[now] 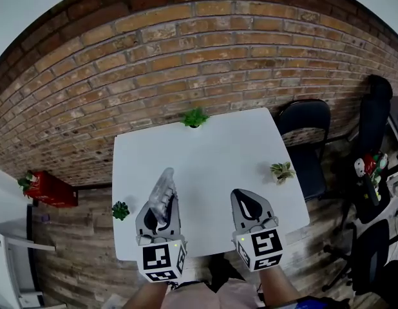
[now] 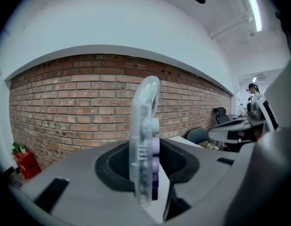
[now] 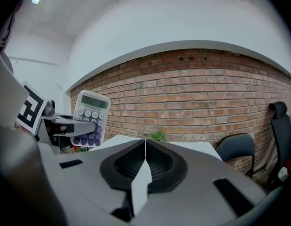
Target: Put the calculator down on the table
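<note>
Head view shows the left tongs point(image 1: 160, 216) clamped on the calculator point(image 1: 164, 192), held on edge above the bench point(image 1: 212, 153), right tongs point(image 1: 248, 205) clenched empty: seemingly mid-carry, so next lower it flat and release.

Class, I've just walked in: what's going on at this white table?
A person holds a gripper in each hand over the near edge of the table. The left gripper is closed on a clear calculator with purple keys, held on edge above the tabletop, not yet set down. The right gripper is shut and empty. Three small plants sit on the table.
</note>
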`<state>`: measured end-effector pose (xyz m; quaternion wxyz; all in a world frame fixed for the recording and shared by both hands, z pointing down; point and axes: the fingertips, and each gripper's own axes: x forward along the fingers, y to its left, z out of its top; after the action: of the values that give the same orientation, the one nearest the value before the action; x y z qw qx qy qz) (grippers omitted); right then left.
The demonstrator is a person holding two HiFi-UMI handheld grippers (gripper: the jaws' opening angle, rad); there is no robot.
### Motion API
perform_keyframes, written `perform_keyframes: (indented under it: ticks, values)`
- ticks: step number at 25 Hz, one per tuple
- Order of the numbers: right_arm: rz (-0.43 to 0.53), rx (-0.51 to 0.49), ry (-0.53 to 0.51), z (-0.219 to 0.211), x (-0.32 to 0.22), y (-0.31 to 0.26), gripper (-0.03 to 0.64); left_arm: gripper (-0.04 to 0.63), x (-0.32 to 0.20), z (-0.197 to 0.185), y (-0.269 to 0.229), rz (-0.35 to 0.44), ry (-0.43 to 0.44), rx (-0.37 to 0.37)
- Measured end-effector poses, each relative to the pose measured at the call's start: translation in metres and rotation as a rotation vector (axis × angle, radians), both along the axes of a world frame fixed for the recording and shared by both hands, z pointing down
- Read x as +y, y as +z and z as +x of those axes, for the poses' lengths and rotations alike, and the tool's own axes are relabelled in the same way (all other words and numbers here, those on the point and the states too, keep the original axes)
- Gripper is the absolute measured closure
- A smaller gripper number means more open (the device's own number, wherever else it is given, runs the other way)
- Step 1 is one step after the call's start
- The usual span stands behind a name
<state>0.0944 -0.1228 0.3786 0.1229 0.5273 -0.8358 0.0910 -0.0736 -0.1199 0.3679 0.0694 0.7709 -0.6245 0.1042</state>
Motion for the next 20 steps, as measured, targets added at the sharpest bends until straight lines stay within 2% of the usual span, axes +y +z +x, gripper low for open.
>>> perform_keyframes:
  ticks: [7, 15, 20]
  values:
    - [0.04, -0.043, -0.061, 0.002, -0.058, -0.015, 0.612, 0.451, -0.043, 0.008, -0.022, 0.032, -0.049, -0.038]
    - [0.096, -0.062, -0.094, -0.001, -0.09, -0.044, 0.614, 0.451, -0.069, 0.009, -0.055, 0.089, -0.075, -0.052]
    - [0.082, -0.061, -0.087, -0.004, -0.101, -0.039, 0.614, 0.451, -0.081, 0.005, -0.05, 0.077, -0.074, -0.045]
